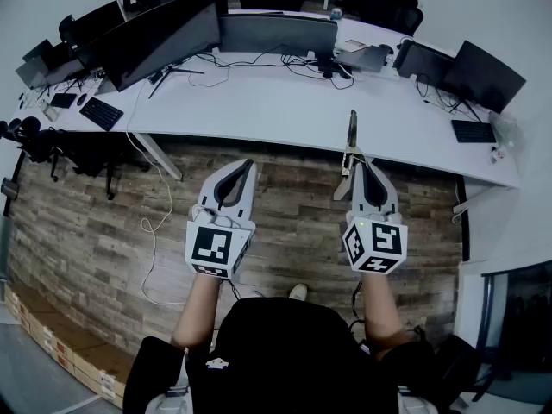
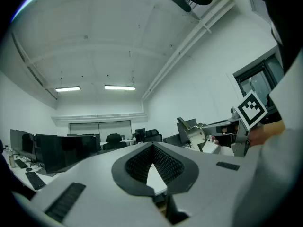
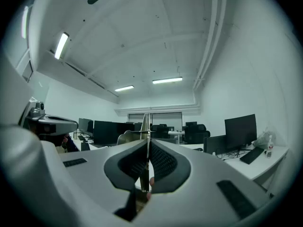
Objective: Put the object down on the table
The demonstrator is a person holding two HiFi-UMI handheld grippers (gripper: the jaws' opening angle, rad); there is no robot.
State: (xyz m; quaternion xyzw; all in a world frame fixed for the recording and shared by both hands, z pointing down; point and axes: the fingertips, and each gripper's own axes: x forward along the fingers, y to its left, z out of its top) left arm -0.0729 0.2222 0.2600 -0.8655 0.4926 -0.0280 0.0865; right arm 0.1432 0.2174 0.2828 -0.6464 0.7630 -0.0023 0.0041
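The thin, flat, tan metal-looking piece (image 1: pixel 351 141) is not yet down: the right tongs (image 1: pixel 362 169) clamp it edge-on, upright in the air near the front edge of the long white counter (image 1: pixel 259 110). The left tongs (image 1: pixel 245 167) are together and empty. Lowering and release appear to remain.

I can read no words or numbers anywhere. The marker cubes (image 1: pixel 217 247) on the left gripper (image 1: pixel 247 164) and right gripper (image 1: pixel 362 166) bear only black-and-white square patterns. The monitors (image 1: pixel 164 33) are dark, and the keyboards' (image 1: pixel 102 113) keys are too small to read.
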